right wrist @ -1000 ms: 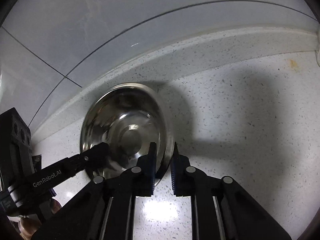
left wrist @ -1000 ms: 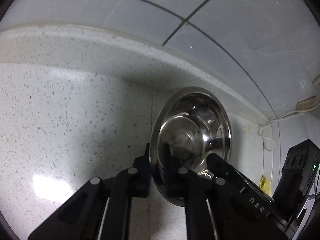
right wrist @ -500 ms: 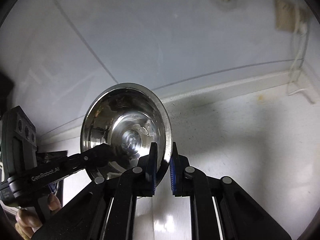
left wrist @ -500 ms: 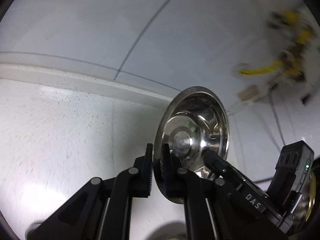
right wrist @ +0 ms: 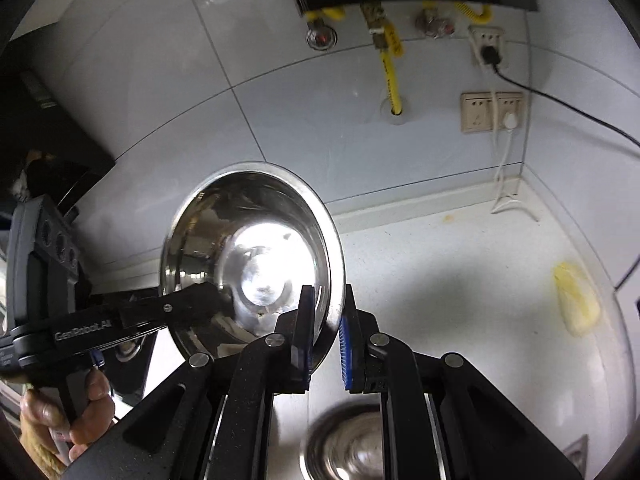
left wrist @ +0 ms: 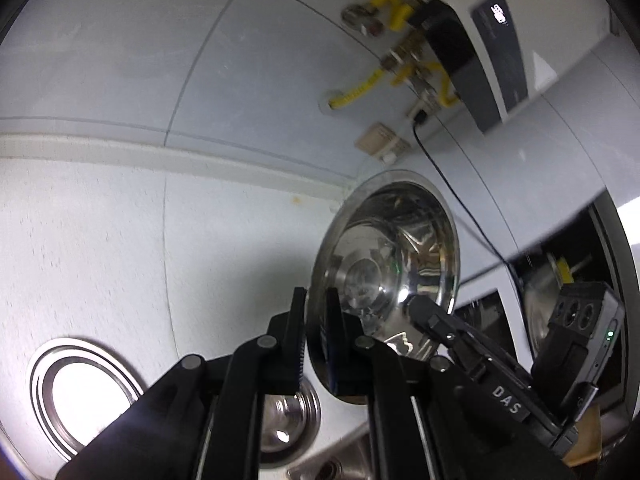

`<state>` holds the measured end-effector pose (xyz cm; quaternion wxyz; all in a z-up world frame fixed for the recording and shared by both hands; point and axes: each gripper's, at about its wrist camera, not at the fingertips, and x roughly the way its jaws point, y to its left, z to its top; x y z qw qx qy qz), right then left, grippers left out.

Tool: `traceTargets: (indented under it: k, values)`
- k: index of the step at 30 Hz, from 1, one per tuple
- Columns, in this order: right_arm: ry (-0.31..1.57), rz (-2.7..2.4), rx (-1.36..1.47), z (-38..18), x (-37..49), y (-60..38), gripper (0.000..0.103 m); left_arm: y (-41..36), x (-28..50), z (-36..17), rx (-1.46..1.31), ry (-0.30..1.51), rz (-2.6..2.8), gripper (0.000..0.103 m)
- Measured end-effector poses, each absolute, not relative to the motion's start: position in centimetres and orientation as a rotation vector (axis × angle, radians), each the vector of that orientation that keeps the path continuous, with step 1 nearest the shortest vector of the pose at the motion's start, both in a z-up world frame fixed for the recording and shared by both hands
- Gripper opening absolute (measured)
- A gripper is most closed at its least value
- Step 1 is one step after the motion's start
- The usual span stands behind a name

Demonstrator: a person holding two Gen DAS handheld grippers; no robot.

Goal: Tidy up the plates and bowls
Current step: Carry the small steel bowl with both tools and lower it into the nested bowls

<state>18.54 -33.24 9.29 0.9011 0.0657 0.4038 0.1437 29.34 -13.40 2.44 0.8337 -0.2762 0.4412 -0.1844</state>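
Stainless steel: a bowl [left wrist: 386, 268] hangs in the air above the speckled surface [left wrist: 100, 248], tipped nearly on edge with its open side facing away from the tiled wall. Each hand-held gripper pinches the bowl's rim. The left hand-held gripper [left wrist: 314, 320] clamps the lower rim on one side, with one finger inside the bowl and the other outside. The right hand-held gripper [right wrist: 326, 320] straddles the opposite side of the rim; its left finger bears on the inner wall, while its blue-padded outer finger [right wrist: 346, 344] appears to stand slightly off the metal, so that grip looks loose.

The deciding relation is vertical. A second steel bowl [right wrist: 348, 444] sits on the surface directly below the held bowl, partly hidden behind the fingers. A flat steel plate [left wrist: 80, 396] lies to the left of it. Judged from this layout, the held bowl must be levelled and lowered to nest in the lower bowl. Both hand-held grippers are equally near.
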Motion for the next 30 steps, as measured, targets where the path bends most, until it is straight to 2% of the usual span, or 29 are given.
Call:
traceTargets:
  k: [5,10,20,30]
  values:
    - [0.858,0.285,0.152,8.2,15.2,-35.7,0.010,-15.3,26.2,-0.4,-0.584,1.006,-0.419,0.007]
    - [0.929,0.263,0.187,4.3,12.2,-38.3,0.010,-17.3,24.0,-4.7,-0.551,1.069,-0.398,0.007]
    - [1.097,0.231,0.211,-4.4,12.1,-40.8,0.010,-20.3,22.1,-14.2,-0.525,1.195,-0.303,0.008]
    - [1.203,0.220,0.235,-9.5,12.9,-42.1,0.010,-22.3,22.2,-19.2,-0.492,1.240,-0.243,0.008]
